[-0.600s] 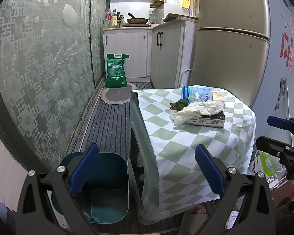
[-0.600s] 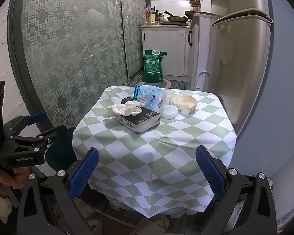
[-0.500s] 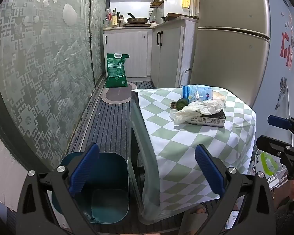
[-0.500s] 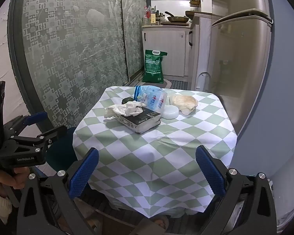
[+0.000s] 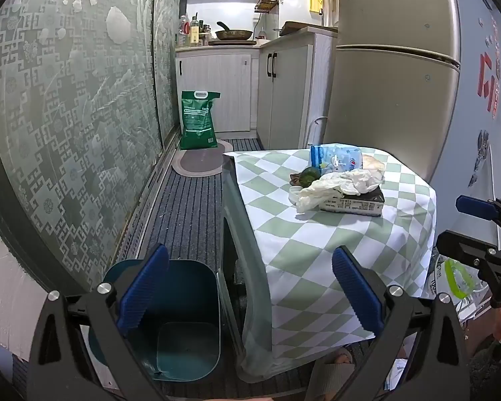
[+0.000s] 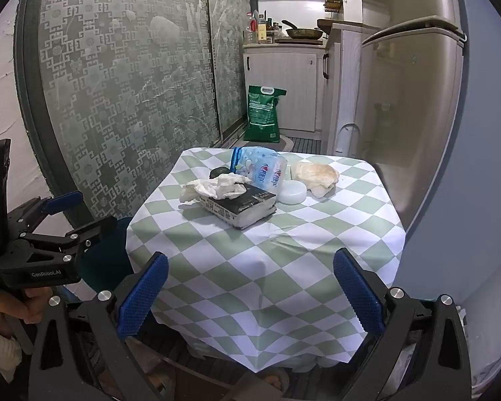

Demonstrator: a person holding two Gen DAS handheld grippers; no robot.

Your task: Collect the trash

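A pile of trash sits at the far side of the checked table [image 6: 267, 260]: crumpled white tissue [image 6: 217, 185] on a black-and-white box [image 6: 243, 205], a blue plastic packet [image 6: 260, 168], a white round lid [image 6: 294, 192], a crumpled tan wrapper [image 6: 317, 175] and a dark green lump [image 5: 309, 176]. The tissue [image 5: 337, 185] and box [image 5: 350, 202] also show in the left wrist view. A teal bin [image 5: 180, 317] stands on the floor left of the table. My left gripper [image 5: 250, 292] is open and empty above the bin. My right gripper [image 6: 250, 292] is open and empty at the table's near edge.
A fridge [image 5: 394, 77] stands behind the table on the right. Patterned glass doors [image 5: 66, 117] line the left. A green sack [image 5: 198, 120] and an oval mat [image 5: 198, 163] lie on the striped floor runner. White cabinets [image 5: 217, 90] close the far end.
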